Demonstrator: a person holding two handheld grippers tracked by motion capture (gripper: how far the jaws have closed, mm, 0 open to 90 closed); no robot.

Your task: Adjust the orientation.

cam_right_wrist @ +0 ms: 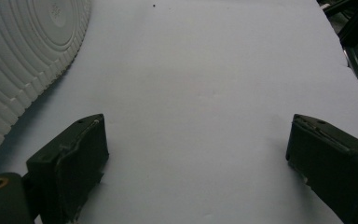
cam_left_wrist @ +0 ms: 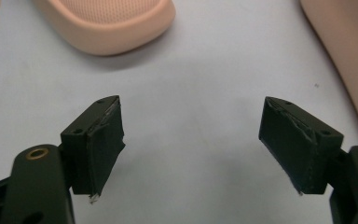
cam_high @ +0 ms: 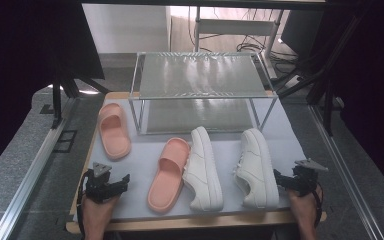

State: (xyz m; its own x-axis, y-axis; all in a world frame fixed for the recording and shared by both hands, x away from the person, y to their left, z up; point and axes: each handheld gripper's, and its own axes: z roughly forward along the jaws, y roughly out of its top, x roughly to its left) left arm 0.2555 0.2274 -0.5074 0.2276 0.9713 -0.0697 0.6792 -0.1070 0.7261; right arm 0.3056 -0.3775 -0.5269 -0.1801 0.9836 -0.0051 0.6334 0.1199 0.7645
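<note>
From the high view, a white sheet covered the wooden table (cam_high: 145, 222), and on it lay four shoes in front of a two-tier metal-framed rack with ribbed glass shelves (cam_high: 198, 75). A pink rubber slide (cam_high: 114, 130) lay at the far left, near the rack's left leg. A second pink rubber slide (cam_high: 168, 175) lay nearer the person, its outer edge touching a white leather sneaker (cam_high: 203, 167) lying on its side. A second white leather sneaker (cam_high: 255, 167) lay well to the right of the first, apart from it. The left gripper (cam_high: 122, 181) rested on the sheet at the near left corner, held by the person's left hand (cam_high: 97, 210), short of the nearer slide. The right gripper (cam_high: 280, 177) sat at the near right, just beside the heel end of the right-hand sneaker, held by the right hand (cam_high: 305, 205).

In the left gripper view, the two black jaws stood wide apart with bare white sheet between them; the far slide's heel (cam_left_wrist: 107, 23) lay ahead at upper left, and the nearer slide's edge (cam_left_wrist: 349, 56) ran down the right side.

In the right gripper view, the jaws were likewise spread wide over bare sheet, gripping nothing, and the ridged white sole of the sneaker (cam_right_wrist: 23, 60) rose at the left, close to the left jaw but not touching it.
</note>
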